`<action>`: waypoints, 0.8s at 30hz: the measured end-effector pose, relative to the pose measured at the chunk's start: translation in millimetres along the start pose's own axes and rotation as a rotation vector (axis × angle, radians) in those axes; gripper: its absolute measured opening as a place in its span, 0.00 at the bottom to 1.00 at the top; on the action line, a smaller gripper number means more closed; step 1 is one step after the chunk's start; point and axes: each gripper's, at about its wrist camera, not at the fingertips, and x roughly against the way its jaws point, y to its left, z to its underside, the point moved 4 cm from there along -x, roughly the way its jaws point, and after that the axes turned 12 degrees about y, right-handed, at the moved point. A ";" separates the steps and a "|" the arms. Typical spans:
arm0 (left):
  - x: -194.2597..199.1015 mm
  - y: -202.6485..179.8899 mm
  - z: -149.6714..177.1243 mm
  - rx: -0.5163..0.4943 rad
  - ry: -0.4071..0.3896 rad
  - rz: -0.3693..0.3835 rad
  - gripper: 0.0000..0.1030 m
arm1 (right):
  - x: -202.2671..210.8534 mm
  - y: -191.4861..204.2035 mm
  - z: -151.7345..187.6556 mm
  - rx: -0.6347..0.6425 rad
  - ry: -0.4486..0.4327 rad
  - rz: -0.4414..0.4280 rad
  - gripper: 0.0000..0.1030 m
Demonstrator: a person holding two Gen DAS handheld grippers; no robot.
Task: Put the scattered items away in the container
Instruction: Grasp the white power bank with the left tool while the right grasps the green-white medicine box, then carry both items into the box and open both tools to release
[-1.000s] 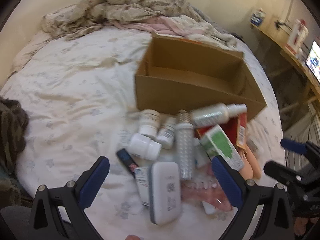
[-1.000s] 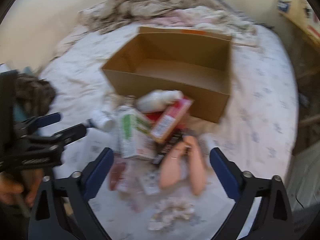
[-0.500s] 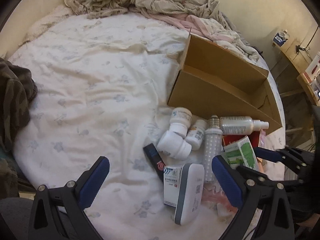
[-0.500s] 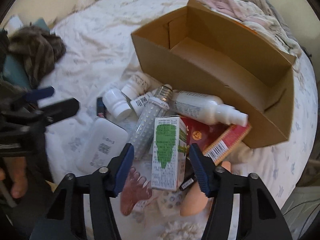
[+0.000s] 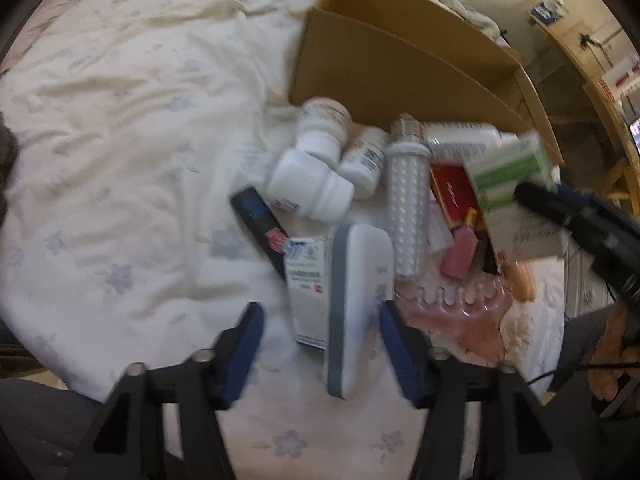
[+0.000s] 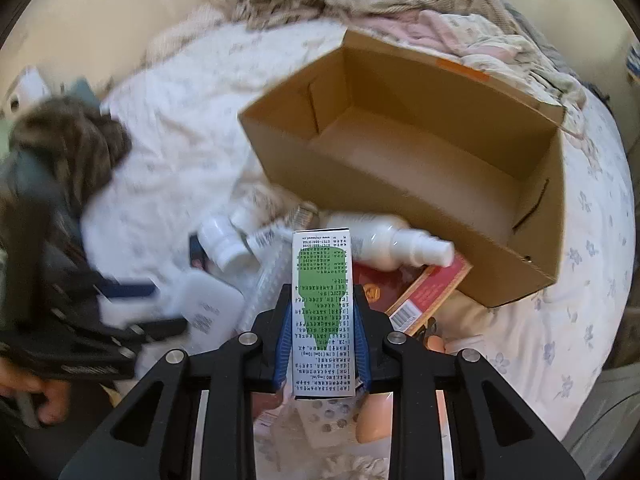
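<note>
The right gripper (image 6: 322,344) has just been closing, and its blue pads now press the two long sides of the green-and-white carton (image 6: 323,312), which sticks out forward toward the cardboard box (image 6: 420,184). The left gripper (image 5: 320,340) has also just been closing; its jaws stand about half apart, straddling the white flat case (image 5: 356,312) and the blue-and-white packet (image 5: 306,280) beside it, with gaps still showing at both pads, so nothing is held yet.

The cardboard box looks empty, so I judge the tidying barely begun: one carton gripped, none delivered. Against the box's near wall lie the white pill bottles (image 5: 316,168), the corn-cob LED bulb (image 5: 406,196), the white spray bottle (image 6: 394,246) and the red packets (image 6: 430,292).

The right wrist view shows the box's bare floor; the left wrist view sees only its walls. The left view alone shows the pink toe separator (image 5: 460,312) and the dark tube (image 5: 260,220) clearly.
</note>
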 end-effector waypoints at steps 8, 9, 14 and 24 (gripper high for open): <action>-5.7 -39.9 9.8 -0.152 0.027 -0.008 0.36 | 24.7 -16.5 -0.8 -0.104 -0.060 -0.125 0.28; -6.3 -43.4 8.8 -0.161 0.027 -0.017 0.36 | 26.6 -18.4 -1.2 -0.115 -0.065 -0.145 0.28; -15.3 -47.0 -2.4 -0.161 0.021 -0.098 0.21 | 29.4 -28.2 -2.1 -0.168 -0.074 -0.202 0.28; 45.6 -38.3 2.4 -0.138 -0.083 -0.004 0.17 | 61.1 -53.4 -14.0 -0.221 -0.146 -0.266 0.28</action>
